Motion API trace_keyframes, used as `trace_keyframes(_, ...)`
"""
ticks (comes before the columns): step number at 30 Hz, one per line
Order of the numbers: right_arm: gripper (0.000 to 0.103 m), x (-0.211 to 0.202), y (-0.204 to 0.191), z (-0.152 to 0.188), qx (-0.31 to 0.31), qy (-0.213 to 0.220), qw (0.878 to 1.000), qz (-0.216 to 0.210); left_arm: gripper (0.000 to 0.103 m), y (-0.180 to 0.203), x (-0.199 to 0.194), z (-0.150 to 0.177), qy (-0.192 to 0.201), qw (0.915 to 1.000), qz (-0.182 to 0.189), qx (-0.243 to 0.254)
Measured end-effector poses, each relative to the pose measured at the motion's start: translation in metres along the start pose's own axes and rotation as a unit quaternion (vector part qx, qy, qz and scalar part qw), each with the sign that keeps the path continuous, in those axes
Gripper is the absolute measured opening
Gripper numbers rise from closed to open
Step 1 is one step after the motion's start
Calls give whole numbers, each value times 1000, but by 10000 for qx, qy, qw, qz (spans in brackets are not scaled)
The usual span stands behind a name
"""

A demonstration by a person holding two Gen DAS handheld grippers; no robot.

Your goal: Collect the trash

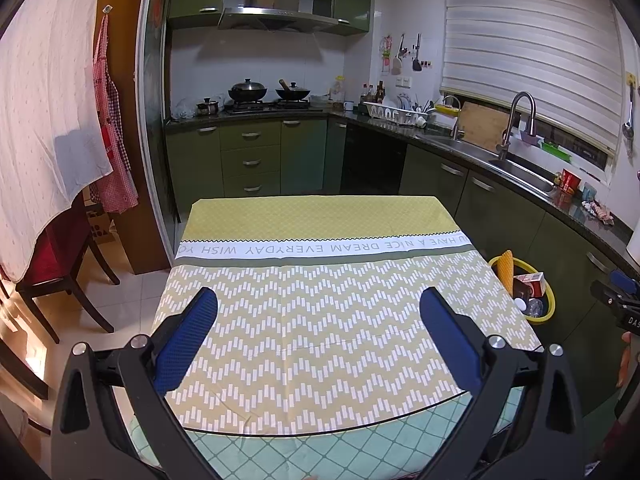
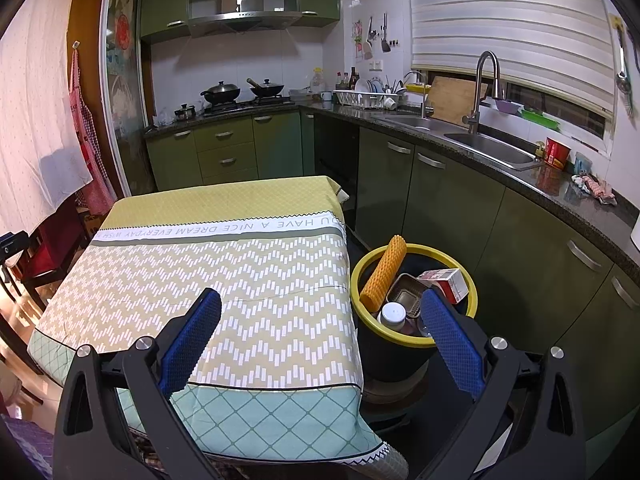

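Observation:
A black bin with a yellow rim (image 2: 362,266) stands on the floor just right of the table. Inside it lie an orange ribbed roll (image 2: 384,272), a red and white carton (image 2: 448,280), a metal tin (image 2: 406,288) and a white-capped bottle (image 2: 393,313). In the left wrist view the bin (image 1: 548,300) shows beyond the table's right edge. My left gripper (image 1: 319,300) hovers open over the patterned tablecloth (image 1: 320,320), holding nothing. My right gripper (image 2: 321,302) is open and empty above the table's right edge, its right finger (image 2: 448,332) over the bin's near rim.
Green cabinets and a dark counter with a steel sink (image 2: 488,146) run along the right, close behind the bin. A red cup (image 2: 557,152) sits on the counter. A dark wooden chair (image 1: 60,264) stands left of the table under a white cloth.

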State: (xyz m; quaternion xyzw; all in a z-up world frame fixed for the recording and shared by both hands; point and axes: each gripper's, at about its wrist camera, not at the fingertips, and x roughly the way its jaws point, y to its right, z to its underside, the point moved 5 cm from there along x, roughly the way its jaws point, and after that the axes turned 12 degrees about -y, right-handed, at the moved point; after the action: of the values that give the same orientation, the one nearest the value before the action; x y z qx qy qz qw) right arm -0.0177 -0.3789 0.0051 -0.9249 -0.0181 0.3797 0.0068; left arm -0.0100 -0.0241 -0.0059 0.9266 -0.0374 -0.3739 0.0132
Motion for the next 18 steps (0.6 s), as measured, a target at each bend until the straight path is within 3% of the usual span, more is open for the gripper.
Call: trace_keyframes(18,98,3,-1,2,1,-23,10000,-12,97,-2,4,-2,-39,9999,75,67)
